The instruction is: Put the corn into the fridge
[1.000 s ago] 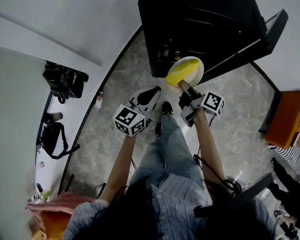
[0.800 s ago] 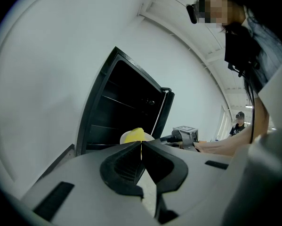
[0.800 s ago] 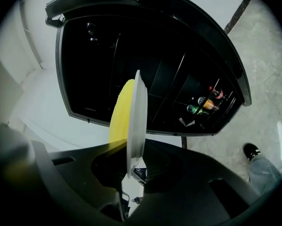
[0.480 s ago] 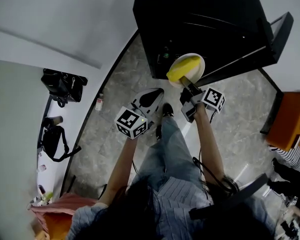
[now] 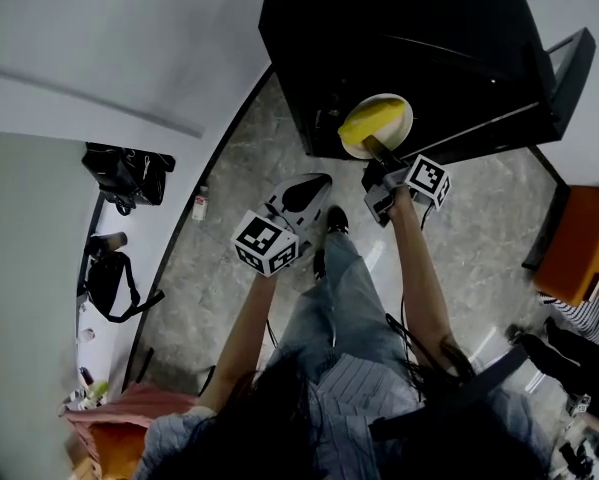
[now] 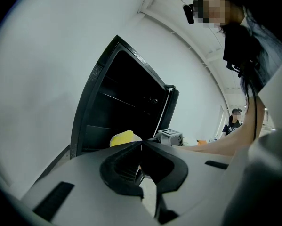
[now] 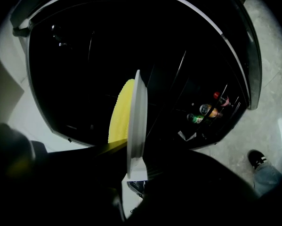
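Right hand-held gripper [image 5: 376,153] pinches the rim of a white plate [image 5: 407,123] carrying the corn [image 5: 364,125] — plate is at the mouth of the open black fridge [image 5: 399,28], door [image 5: 571,63] swung right. Bottles [image 7: 210,109] sit low inside. Left hand-held gripper [image 5: 304,196] is pressed together, empty, beside the person's leg. Bags [image 5: 129,168] by the wall — well apart.

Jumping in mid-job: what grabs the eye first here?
The yellow corn stands out first, lying on a white plate that the right tool grips by the rim at the mouth of the dark, open fridge. The left tool hangs shut and empty over the floor. A few bottles sit in the fridge.
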The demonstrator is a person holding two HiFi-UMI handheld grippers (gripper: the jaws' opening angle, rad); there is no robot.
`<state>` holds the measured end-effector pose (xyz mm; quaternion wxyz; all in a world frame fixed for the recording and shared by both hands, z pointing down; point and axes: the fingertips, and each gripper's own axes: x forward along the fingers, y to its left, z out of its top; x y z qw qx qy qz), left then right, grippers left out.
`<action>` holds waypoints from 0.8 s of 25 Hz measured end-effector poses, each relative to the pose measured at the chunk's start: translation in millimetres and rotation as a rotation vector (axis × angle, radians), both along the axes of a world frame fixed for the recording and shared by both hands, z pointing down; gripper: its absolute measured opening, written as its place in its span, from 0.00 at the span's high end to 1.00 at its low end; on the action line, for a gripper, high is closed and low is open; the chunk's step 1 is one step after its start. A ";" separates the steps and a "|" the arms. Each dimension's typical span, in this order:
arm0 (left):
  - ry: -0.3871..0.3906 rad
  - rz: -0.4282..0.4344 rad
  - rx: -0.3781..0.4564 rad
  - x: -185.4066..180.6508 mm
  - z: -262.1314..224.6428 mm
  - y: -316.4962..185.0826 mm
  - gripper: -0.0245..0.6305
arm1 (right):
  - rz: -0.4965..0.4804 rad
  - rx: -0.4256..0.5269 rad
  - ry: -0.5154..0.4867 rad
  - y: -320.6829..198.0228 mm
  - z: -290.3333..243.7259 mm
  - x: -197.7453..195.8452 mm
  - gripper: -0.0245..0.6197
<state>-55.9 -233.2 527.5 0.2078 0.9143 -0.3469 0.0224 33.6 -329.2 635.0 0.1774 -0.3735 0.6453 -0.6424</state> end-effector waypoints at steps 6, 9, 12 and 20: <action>0.002 -0.004 -0.006 2.1 3.2 -6.6 0.95 | 0.000 -0.029 0.027 -18.6 17.7 3.3 0.88; 0.003 -0.003 -0.011 2.0 4.7 -7.3 0.95 | 0.001 -0.049 0.032 -23.5 25.5 2.7 0.88; 0.002 -0.004 -0.017 1.4 7.2 -8.2 0.95 | 0.010 -0.066 0.020 -28.8 30.3 1.3 0.88; 0.002 0.010 -0.034 3.6 12.6 -9.1 0.95 | 0.021 -0.080 0.018 -46.0 37.2 1.7 0.88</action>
